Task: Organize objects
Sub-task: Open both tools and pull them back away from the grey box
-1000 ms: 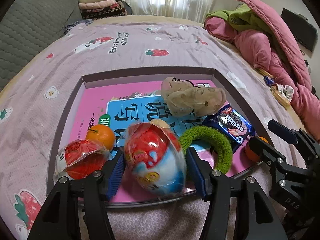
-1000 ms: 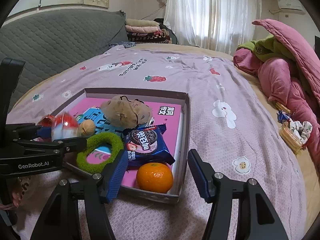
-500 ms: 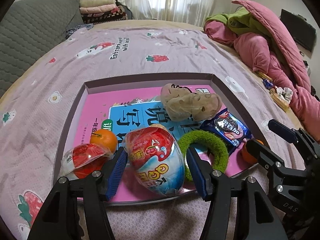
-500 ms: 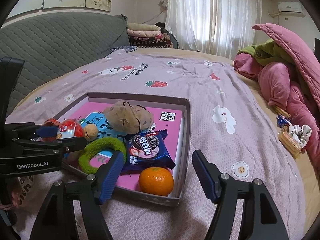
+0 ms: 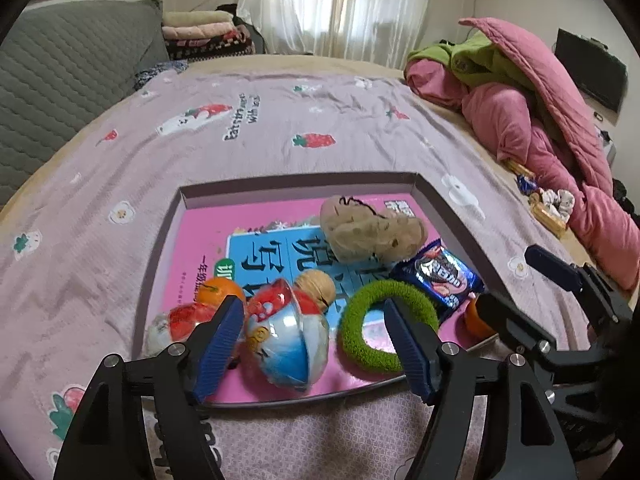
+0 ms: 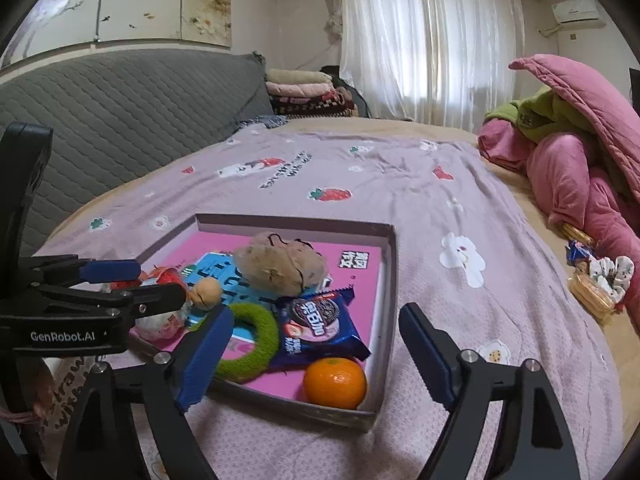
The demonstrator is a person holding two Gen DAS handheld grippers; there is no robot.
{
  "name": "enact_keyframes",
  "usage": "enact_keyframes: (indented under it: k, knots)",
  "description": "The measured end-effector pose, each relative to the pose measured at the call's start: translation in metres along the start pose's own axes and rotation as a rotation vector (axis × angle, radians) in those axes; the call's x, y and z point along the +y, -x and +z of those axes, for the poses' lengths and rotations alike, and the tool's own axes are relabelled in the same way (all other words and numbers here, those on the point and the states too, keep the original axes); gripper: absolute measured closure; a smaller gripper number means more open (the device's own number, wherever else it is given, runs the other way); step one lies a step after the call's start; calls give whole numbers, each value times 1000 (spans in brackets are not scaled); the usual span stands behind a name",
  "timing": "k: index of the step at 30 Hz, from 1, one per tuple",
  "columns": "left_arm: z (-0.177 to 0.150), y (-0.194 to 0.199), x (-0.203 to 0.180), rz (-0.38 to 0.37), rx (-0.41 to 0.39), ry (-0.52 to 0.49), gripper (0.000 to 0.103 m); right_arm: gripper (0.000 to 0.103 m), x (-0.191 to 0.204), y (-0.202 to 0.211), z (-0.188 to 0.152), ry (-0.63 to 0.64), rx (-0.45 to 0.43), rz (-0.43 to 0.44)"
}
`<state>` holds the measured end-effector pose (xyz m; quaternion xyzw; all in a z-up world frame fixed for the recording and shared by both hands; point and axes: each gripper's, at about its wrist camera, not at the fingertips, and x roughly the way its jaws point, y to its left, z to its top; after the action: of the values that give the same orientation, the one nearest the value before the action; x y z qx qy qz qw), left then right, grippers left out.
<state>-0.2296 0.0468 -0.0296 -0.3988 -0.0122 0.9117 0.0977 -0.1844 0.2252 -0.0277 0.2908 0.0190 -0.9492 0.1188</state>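
Observation:
A shallow grey box lies on the bed with a pink book at its bottom. In it lie a red-and-blue wrapped egg toy, a second red wrapped egg, two oranges, a walnut, a green fuzzy ring, a blue Oreo pack and a brown plush. My left gripper is open, its jaws apart from the egg toy lying between them. My right gripper is open and empty over the box's near right corner.
The bed has a purple strawberry-print sheet. A pink and green quilt heap lies at the right, with small snacks beside it. A grey padded headboard stands on the left, folded blankets at the back.
My left gripper opened and let go of the red-and-blue egg toy, which now lies in the box. Both grippers have drawn back and up from the box.

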Motion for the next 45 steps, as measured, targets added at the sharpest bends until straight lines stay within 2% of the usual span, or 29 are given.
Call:
enact_keyframes:
  k: [7,12,18,21,30,33,41,45]
  knots:
    - [8,20,10,31,-67,25,26,16,5,11,14,21,-34,-82]
    - [16,42,22,60,-132,45,26,16,8,25,28,-4,-55,-93]
    - [18,71,32,125,-203,51,26,16,30,37,35,50,-66,-171]
    - [14,86,30,169,-243,24,26,15,40,42,40,67,-79,-198]
    - [5,108,33,186,-248,16,26,15,59,68,55,70,-117,-187]
    - [1,115,34,163,-246,22,25,15,67,75,57,83,-115,-195]
    - [-16,130,40,158,-247,92,25,15,79,94,51,95,-133,-180]
    - [-28,135,37,158,-253,91,25,15,79,100,44,89,-132,-175]
